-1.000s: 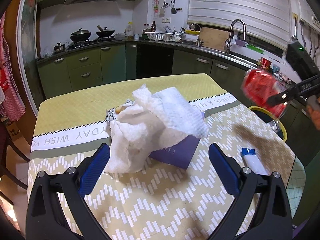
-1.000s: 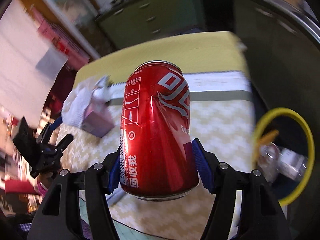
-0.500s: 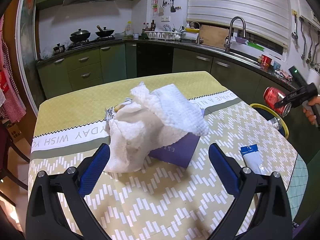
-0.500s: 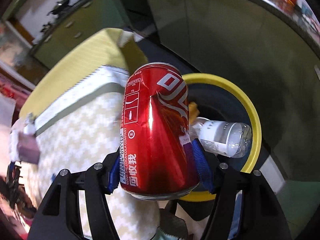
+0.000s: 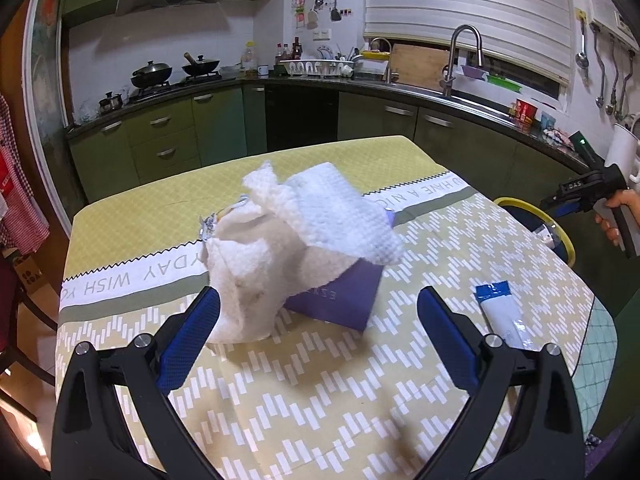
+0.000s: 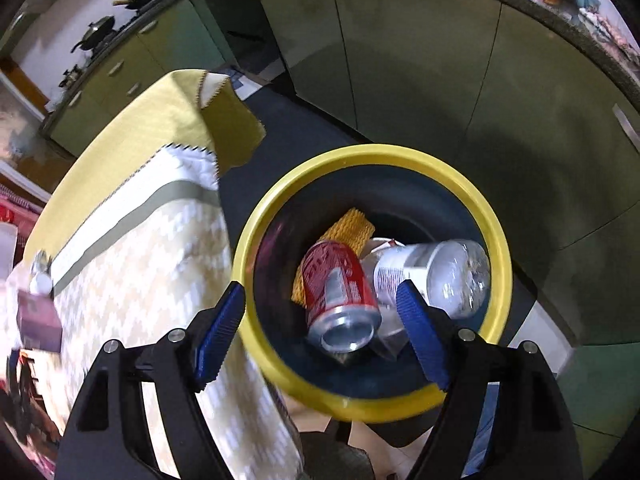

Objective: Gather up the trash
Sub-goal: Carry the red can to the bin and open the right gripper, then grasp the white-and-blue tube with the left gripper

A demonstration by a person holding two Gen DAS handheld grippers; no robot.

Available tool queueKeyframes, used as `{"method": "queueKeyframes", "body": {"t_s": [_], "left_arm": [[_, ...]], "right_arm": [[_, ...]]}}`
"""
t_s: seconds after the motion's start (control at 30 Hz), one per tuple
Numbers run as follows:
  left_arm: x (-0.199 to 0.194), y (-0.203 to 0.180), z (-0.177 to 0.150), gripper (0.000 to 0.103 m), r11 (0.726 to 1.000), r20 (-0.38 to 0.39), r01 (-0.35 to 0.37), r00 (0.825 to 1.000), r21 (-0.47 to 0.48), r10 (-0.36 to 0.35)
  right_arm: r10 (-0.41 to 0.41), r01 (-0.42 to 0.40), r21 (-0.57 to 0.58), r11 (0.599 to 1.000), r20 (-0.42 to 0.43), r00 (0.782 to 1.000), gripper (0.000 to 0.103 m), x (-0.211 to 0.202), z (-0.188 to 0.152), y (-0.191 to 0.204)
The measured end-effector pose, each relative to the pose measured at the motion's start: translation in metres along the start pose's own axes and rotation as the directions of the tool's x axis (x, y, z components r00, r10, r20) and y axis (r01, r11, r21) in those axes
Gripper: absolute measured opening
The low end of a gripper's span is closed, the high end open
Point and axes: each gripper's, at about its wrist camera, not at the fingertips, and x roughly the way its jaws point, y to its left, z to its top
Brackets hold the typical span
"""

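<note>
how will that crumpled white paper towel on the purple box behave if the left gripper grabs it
The paper towel is creased and draped over the purple box, so it will probably be floppy and crush between the fingers. It looks very light and should lift easily. Trailing folds may drag the small foil scrap beside it.

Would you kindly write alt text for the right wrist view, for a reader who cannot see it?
The open right tool hangs over a yellow-rimmed trash bin holding a red soda can, a clear plastic bottle and a yellow scrap. The table's patterned cloth lies left, green cabinets behind.
</note>
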Motion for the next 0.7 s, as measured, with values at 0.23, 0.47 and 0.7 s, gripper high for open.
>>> {"method": "queueKeyframes", "body": {"t_s": [0.23,0.47,0.7], "left_arm": [[-0.006,-0.039,0.004,0.095,0.997,-0.111,0.083,0.990,-0.006,-0.083],[0.014,-0.103,-0.010,0.095,0.983,-0.242,0.173,0.958,0.066,-0.153],[0.040,-0.141,-0.020,0.085,0.963,-0.346,0.259,0.912,0.073,-0.219]], "right_arm": [[0.041,-0.040,-0.020,0.999,0.061,0.997,0.077,-0.028,-0.039,0.000],[0.094,-0.094,-0.010,0.996,0.078,0.992,0.077,-0.035,-0.062,-0.014],[0.140,-0.140,0.002,0.990,0.073,0.987,0.078,-0.029,-0.073,-0.025]]}}
